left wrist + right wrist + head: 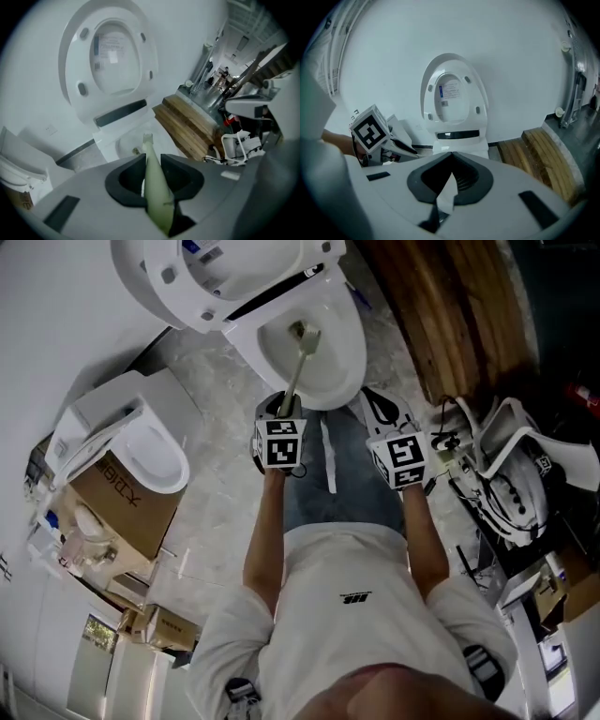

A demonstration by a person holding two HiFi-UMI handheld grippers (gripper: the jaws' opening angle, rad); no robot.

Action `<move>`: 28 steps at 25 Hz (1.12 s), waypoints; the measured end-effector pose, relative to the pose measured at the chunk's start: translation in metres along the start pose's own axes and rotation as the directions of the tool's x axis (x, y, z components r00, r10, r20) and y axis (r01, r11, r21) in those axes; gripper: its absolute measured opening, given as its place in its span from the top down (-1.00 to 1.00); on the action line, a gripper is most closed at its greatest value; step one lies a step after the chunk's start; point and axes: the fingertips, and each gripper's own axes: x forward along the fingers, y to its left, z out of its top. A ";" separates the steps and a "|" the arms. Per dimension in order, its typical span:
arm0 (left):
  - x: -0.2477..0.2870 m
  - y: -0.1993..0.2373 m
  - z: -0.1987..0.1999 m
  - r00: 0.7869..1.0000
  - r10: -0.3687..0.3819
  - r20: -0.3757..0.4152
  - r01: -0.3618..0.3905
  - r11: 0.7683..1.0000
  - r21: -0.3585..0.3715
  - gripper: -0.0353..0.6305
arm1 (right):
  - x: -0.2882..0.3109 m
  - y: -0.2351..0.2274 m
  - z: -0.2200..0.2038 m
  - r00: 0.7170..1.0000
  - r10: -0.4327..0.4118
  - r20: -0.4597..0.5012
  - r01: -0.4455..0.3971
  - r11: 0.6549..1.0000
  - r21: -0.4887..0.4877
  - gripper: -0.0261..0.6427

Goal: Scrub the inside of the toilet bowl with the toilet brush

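While the left tool (152,161) has its jaws clamped tight on the pale green handle (155,187) of the toilet brush (294,369), the bristle head (302,334) is down inside the toilet bowl (349,351), toward the back of the basin. Whether it is touching the porcelain, I can't tell.

The brush's long axis runs straight out from that tool, forward and downward, so the bowl lies dead ahead of it. The left hand is the nearer one and the one doing the work. My read is that the scrub comes down to sweeping that head round the inner wall while the handle keeps this line.

The right tool (451,158) hangs off to the right of the bowl's front rim, well apart from the brush. Its jaw tips meet, and a pale sliver shows behind them that I can't identify.

The seat and lid (453,75) stand raised.

Now the writing:
- **Lid:** a blue-and-white label (449,89) on its underside, too small to read.
- **Cardboard box (127,498):** dark print, not legible; the box sits on the floor at the left, under a second toilet (141,451).
- **Shirt (347,563):** a small logo on the person's front, also too small to read.
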 end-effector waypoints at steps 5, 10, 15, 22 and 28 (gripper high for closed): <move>-0.070 -0.016 0.041 0.989 -0.051 0.142 0.041 0.996 0.076 0.58 | -0.035 0.012 0.043 0.999 -0.016 0.052 0.018 0.998 -0.057 0.94; -0.144 -0.028 0.091 0.956 -0.075 0.282 0.040 0.991 0.126 0.58 | -0.077 0.026 0.091 0.994 -0.024 0.110 0.037 0.992 -0.123 0.94; -0.205 -0.040 0.128 0.903 -0.094 0.419 0.031 0.988 0.154 0.58 | -0.115 0.035 0.136 0.980 -0.030 0.195 0.062 0.985 -0.161 0.94; -0.278 -0.066 0.163 0.814 -0.112 0.570 0.011 0.984 0.177 0.58 | -0.164 0.049 0.182 0.953 -0.021 0.303 0.090 0.972 -0.216 0.94; -0.307 -0.076 0.177 0.768 -0.108 0.631 -0.027 0.979 0.201 0.58 | -0.175 0.066 0.205 0.937 0.039 0.347 0.056 0.964 -0.259 0.94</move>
